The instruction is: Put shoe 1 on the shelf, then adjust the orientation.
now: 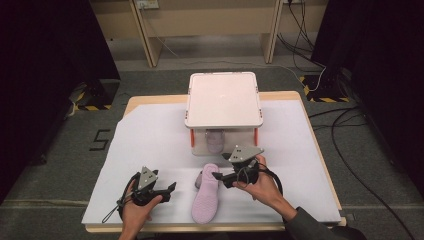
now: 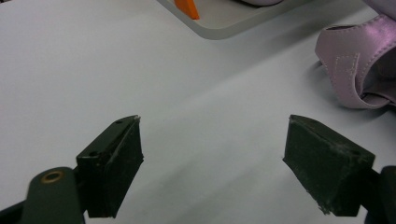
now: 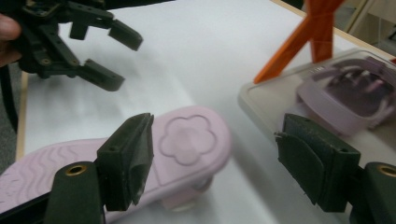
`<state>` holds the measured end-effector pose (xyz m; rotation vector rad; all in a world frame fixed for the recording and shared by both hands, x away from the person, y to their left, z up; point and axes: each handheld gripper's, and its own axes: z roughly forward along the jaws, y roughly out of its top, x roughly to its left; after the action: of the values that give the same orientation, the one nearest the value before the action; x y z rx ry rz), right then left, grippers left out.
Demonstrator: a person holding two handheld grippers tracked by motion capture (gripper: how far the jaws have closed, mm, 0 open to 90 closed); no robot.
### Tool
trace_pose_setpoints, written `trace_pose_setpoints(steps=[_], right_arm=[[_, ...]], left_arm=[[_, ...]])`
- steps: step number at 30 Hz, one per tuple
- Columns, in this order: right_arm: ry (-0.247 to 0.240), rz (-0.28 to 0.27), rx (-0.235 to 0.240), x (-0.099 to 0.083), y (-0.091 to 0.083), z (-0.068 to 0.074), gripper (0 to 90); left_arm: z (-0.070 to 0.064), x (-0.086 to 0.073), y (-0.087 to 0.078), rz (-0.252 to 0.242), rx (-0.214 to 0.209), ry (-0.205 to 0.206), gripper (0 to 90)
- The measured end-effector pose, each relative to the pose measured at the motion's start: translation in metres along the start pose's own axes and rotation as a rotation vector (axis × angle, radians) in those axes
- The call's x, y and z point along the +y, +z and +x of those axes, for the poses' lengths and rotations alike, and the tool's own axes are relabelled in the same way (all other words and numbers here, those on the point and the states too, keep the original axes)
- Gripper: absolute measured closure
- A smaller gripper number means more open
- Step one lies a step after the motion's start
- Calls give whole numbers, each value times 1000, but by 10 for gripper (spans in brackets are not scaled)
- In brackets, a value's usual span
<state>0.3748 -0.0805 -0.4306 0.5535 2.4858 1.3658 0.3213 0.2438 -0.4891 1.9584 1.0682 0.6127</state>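
Here, in the high view, a lilac sandal point(image 1: 206, 194) lies sole-up on the white table cover point(image 1: 150, 145), just in front of a clear storage box point(image 1: 223, 137) with a white lid point(image 1: 223, 99); a 2nd sandal point(image 1: 215, 140) sits inside the box. The left gripper point(image 1: 169, 189) rests near the sandal's left, jaws apart. The right gripper point(image 1: 218, 177) hovers at the sandal's heel end, jaws apart.

In the left gripper view, the jaws stand wide over bare cover, the sandal's strap point(image 2: 357, 65) off to the upper right.

In the right gripper view, the open jaws straddle the upturned sole point(image 3: 140, 158), gripping nothing.
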Motion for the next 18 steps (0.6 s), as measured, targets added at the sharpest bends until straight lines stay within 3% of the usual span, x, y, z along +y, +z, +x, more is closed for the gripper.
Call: trace_pose_setpoints(steps=[18], right_arm=[[-118,51,81,18,36,35,265]], left_arm=[[1,-1,-1,-2,0,3,186]])
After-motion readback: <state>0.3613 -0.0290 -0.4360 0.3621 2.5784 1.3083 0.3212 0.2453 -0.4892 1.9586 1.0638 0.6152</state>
